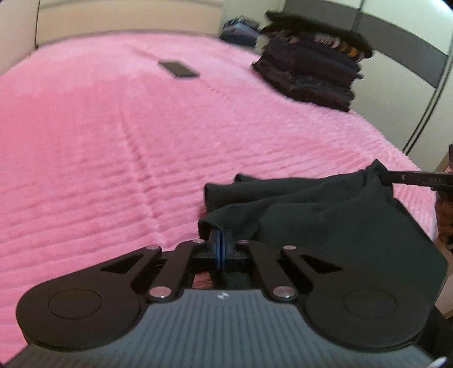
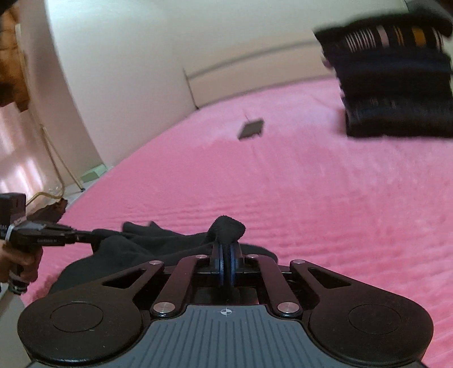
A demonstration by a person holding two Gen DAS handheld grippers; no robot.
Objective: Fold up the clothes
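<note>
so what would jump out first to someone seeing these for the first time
The bright pink fuzzy bedspread fills nearly both views. Against it, a black garment lies at the near edge, pinched by the left claw and the right claw, both shut on its cloth. Farther back on the right sits a tall stack of dark folded clothes, with a small dark flat object lying mid-bed.

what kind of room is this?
Most likely a bedroom: a wide bed under a fuzzy pink bedspread, a cream headboard behind it, a stack of folded dark clothes on it, and what looks like a wardrobe alongside.
</note>
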